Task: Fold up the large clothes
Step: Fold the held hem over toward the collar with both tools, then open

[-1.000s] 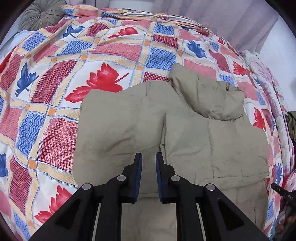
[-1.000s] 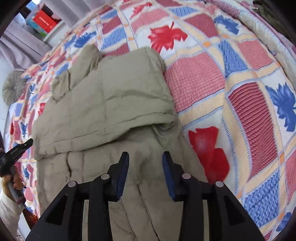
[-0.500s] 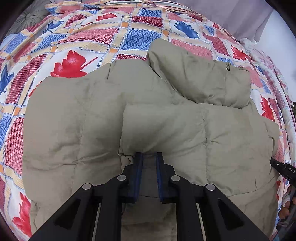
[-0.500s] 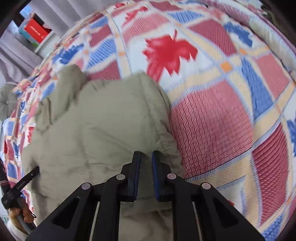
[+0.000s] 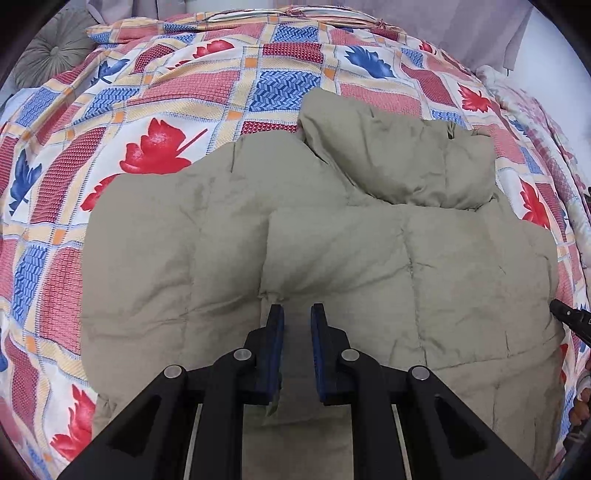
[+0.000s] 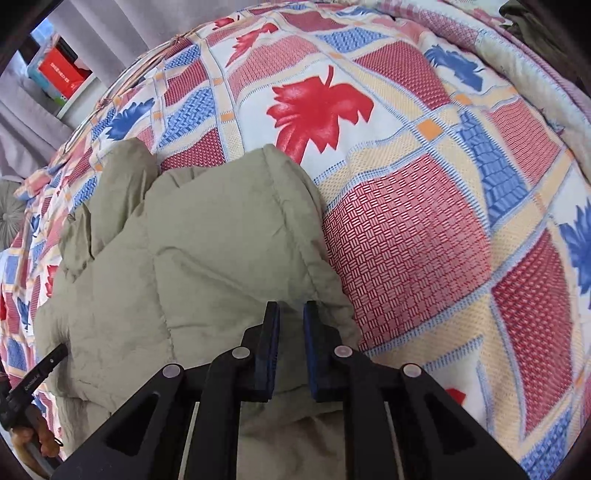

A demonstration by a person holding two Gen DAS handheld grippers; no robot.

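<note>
Although the khaki quilted puffer jacket [image 5: 332, 266] already lies partly folded on the bed, the job looks, by my judgement, about midway. One padded panel is doubled across the body, a sleeve or hood bundle [image 5: 402, 162] sits folded on the far side, and the whole is a rough rectangle. Folding the near edge over and squaring it seems to be what remains.

The left tool [image 5: 297, 314] has its blue-padded jaws narrow, and jacket cloth runs up between them, so it appears to pinch the near edge of the doubled panel. The right tool [image 6: 291, 312] is likewise narrow, its jaws opening slightly at this moment, with jacket fabric between them at the garment's right edge; the pads seem to press on that cloth. Each tool's tip shows at the margin of the other's view, one at the jacket's right side [image 5: 570, 319] and one at its left [image 6: 35, 373].

The jacket rests on a patchwork bedspread of red, blue and cream squares printed with red and blue leaves [image 5: 159, 147], soft and a little rumpled, so it gives under the load. Beyond it are a round grey tufted cushion [image 5: 55, 51], pale lilac curtains [image 6: 107, 22] and a white shelf holding a red box [image 6: 61, 72]. A second floral quilt [image 5: 546, 122] lies bunched along the bed's far right.
</note>
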